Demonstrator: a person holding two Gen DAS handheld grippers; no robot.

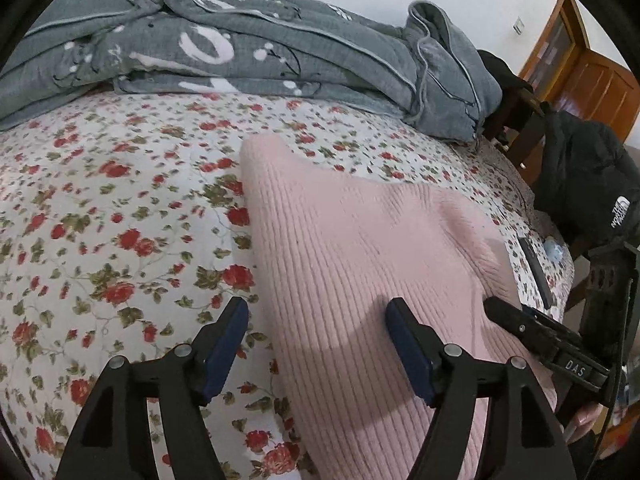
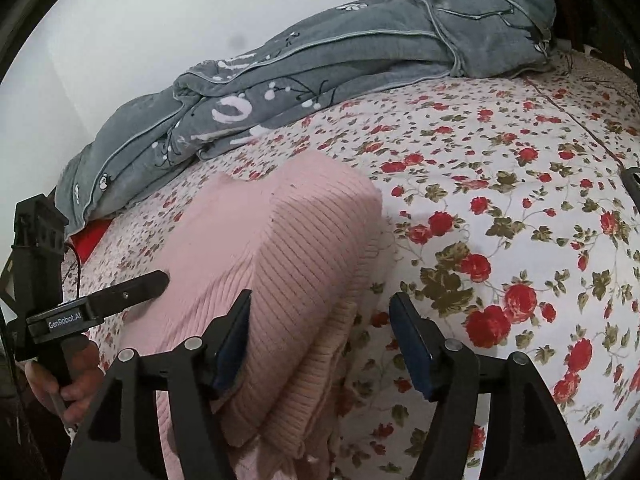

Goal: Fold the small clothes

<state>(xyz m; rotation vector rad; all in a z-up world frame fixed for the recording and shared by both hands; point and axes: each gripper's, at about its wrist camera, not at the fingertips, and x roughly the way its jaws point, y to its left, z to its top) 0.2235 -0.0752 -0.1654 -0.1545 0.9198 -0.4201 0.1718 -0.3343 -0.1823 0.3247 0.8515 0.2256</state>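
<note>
Left wrist view, one pink sweater (image 1: pixel 360 240), two tongs, left tongs (image 1: pixel 316 320) and right tongs (image 2: pixel 320 312), gaping, empty.

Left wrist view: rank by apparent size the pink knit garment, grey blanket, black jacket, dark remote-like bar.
1-2. pink knit garment and grey blanket: similar apparent area; the garment is nearer the camera, so unranked.
3. black jacket, partly cut off at the edge.
4. dark bar, smallest.
</note>
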